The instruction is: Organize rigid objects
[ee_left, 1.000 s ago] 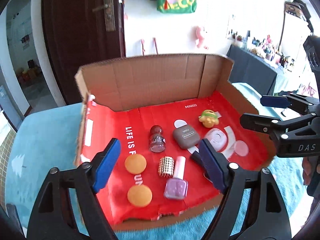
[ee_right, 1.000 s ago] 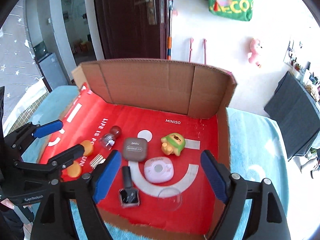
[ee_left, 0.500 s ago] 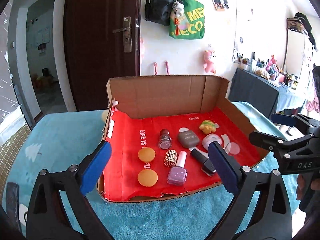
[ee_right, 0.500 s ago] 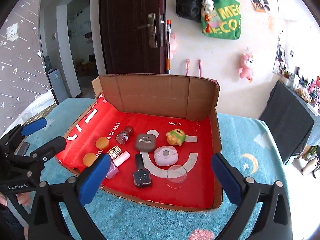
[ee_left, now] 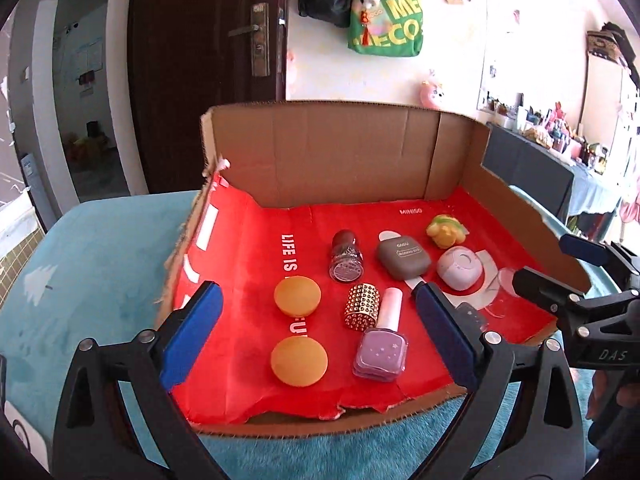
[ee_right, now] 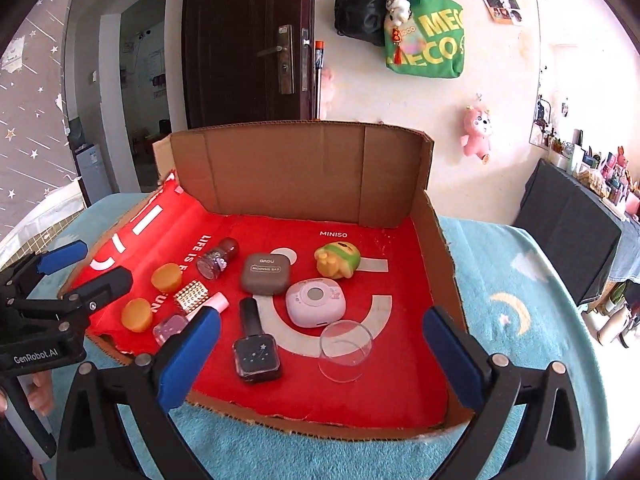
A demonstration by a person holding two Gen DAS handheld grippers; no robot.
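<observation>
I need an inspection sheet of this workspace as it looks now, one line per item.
Surface: teal cloth under an open cardboard box with a red liner.
Job's things: two orange discs, purple polish bottle, black polish bottle, grey case, glass cup, all inside the box.
Clutter: nothing seen.
Tongs: left tongs and right tongs open, empty.
Cables: nothing seen.
Surroundings: dark door, green bag.
</observation>
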